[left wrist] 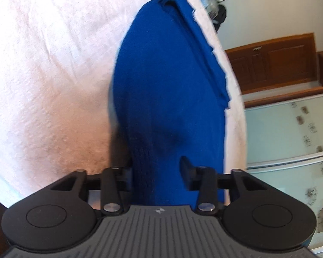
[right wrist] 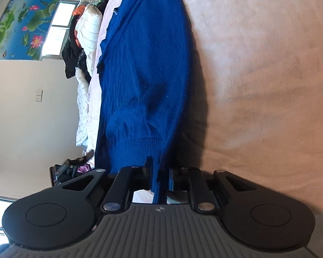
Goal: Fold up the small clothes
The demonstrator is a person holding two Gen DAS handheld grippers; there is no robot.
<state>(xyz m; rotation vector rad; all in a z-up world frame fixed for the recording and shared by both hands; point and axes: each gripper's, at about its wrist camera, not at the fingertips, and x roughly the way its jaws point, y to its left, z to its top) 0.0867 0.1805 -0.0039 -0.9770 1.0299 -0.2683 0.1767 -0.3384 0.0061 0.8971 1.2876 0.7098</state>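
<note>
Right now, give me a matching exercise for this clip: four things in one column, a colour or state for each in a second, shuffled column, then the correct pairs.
Things:
1. blue sweater
2. bed cover
3. right claw
4. wall picture

Colours or states:
A. pale pink, spread flat under the garment
B. closed on the ribbed hem
C. deep blue knit, lying on the bed
D. lotus flowers and green leaves on a blue ground

Pairs: 1-C, 2-A, 3-B, 4-D

The left claw also has the sweater's ribbed edge between its fingers.
</note>
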